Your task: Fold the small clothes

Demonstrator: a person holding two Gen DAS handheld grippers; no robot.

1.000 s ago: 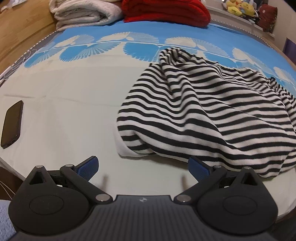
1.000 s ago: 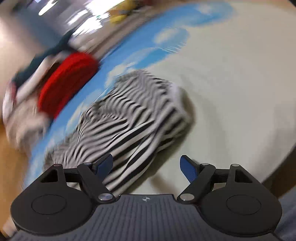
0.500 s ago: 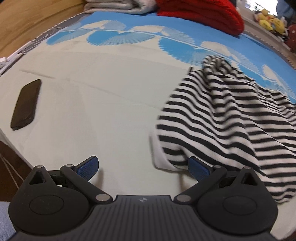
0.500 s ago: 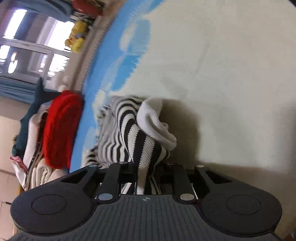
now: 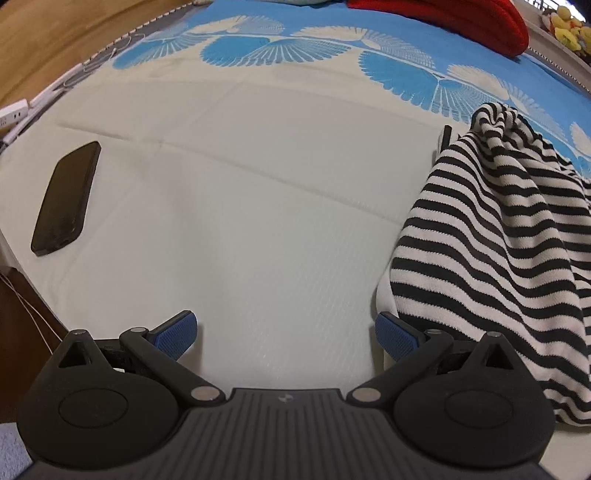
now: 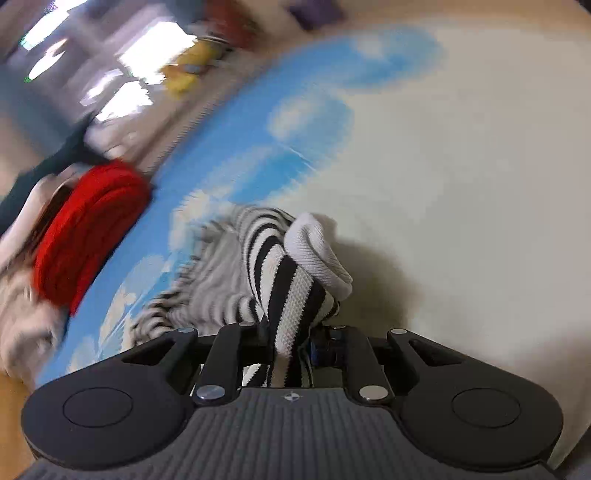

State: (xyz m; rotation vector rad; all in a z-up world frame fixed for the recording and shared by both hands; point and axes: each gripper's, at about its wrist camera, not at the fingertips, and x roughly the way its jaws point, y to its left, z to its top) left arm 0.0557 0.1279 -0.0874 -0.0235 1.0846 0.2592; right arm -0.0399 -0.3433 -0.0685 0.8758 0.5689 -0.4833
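Note:
A black-and-white striped garment [image 5: 509, 236] lies bunched at the right of the pale bed sheet [image 5: 258, 206] in the left wrist view. My left gripper [image 5: 286, 334] hangs open over bare sheet just left of the garment's hem, with its right blue pad [image 5: 393, 338] close beside the cloth. In the right wrist view my right gripper [image 6: 295, 332] is shut on a fold of the striped garment [image 6: 284, 280]. The garment's white cuff [image 6: 317, 254] sticks up past the jaws, and the rest trails back to the left, blurred.
A black phone [image 5: 66, 199] lies near the sheet's left edge. A red folded blanket [image 5: 461, 16] and yellow soft toys [image 5: 569, 22] sit at the far side of the bed. Cables and a white power strip [image 5: 13, 114] lie on the wooden floor at left.
My right gripper went from open to shut on the striped garment and lifted a fold of it. In the left wrist view the garment has slid toward the right edge and the phone further in.

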